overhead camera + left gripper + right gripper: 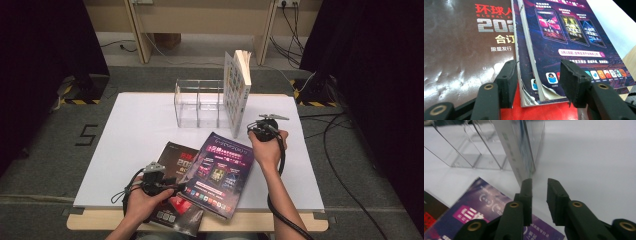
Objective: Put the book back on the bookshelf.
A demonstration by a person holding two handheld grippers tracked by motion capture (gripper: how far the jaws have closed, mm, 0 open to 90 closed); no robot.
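Two magazines beside clear organizer [197, 102]; purple magazine [216, 172] overlaps dark one [172, 187]. Thin, floppy, glossy; grip near spine. Left gripper [537, 80] open astride its corner. Right gripper [539, 195] narrowly parted, empty, by upright book [236, 90].

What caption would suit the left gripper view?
Open tool straddling the purple magazine's spine edge, atop a dark red-titled magazine.

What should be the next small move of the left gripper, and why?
Probably close the left gripper on the purple magazine. Its jaws stand open on either side of that magazine's near corner, which lies on the dark magazine. The right gripper is empty, jaws apart, near the upright book standing in the clear rack.
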